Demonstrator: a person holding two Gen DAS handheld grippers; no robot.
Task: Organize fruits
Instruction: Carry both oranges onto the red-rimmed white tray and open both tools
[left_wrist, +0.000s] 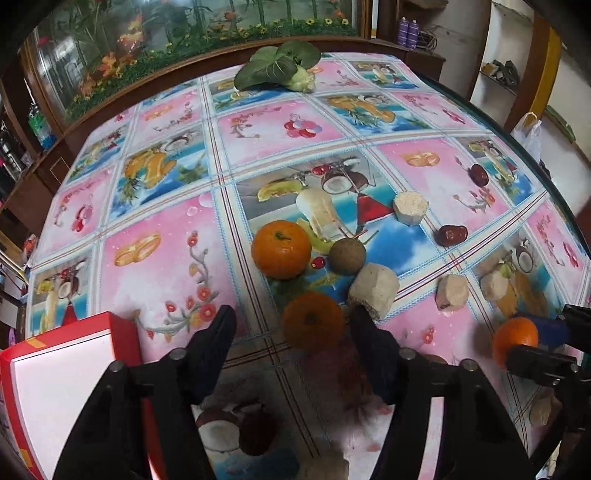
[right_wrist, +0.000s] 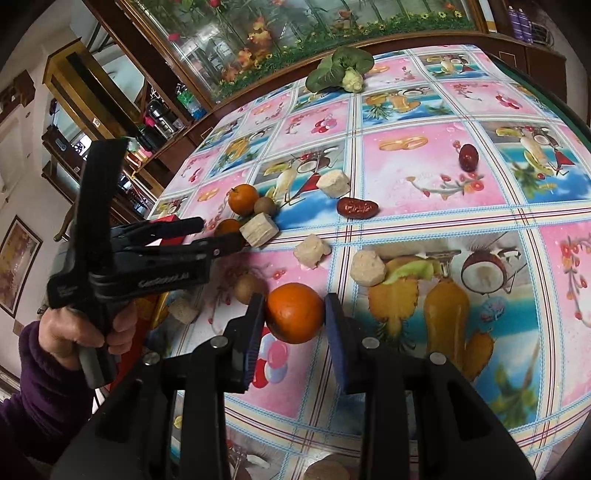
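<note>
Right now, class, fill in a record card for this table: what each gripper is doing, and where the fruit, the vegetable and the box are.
Right gripper: shut on an orange
Left gripper: open, a second orange between its fingers, not gripped
Third orange: on the tablecloth, beside a round brown fruit
Red dates: two, the other farther back
Bok choy: far edge of the tablecloth
Red box: left of the left gripper

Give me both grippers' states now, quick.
Left gripper: open, an orange between its fingers, not gripped.
Right gripper: shut on another orange.
</note>
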